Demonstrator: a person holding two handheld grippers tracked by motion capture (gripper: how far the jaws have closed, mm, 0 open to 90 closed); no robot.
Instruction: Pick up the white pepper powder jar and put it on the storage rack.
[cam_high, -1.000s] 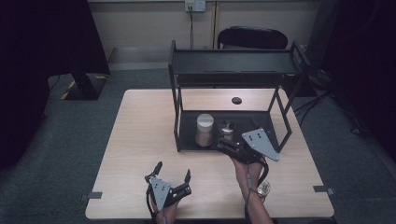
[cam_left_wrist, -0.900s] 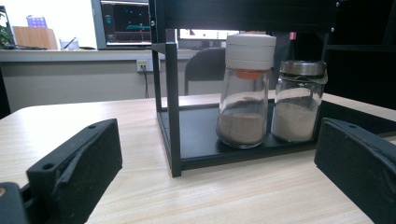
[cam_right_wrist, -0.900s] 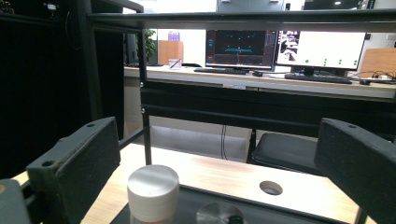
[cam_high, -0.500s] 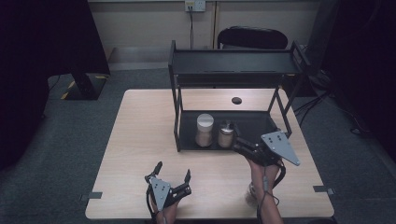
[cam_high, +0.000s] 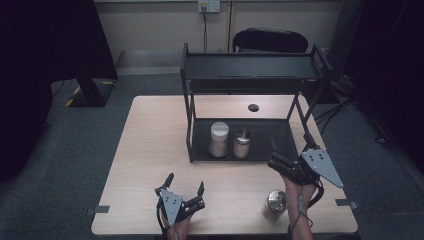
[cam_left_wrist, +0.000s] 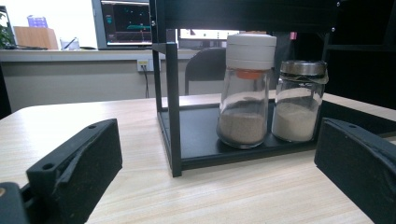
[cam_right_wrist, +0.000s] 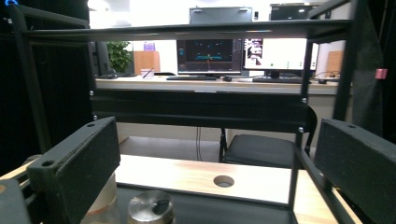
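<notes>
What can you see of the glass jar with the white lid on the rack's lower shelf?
The clear glass jar with the tall white lid has an orange ring under the lid and is about one third full of brownish powder. It stands upright on the black lower shelf of the rack, close left of the metal-capped glass shaker; whether they touch is unclear.

Pale wood-grain laminate table (cam_high: 150, 150), smooth and matt. Matt black metal shelf rack (cam_left_wrist: 172, 93). Clear glossy glass jar with white plastic cap (cam_left_wrist: 246, 88); clear glass shaker with shiny metal lid (cam_left_wrist: 300, 100).
</notes>
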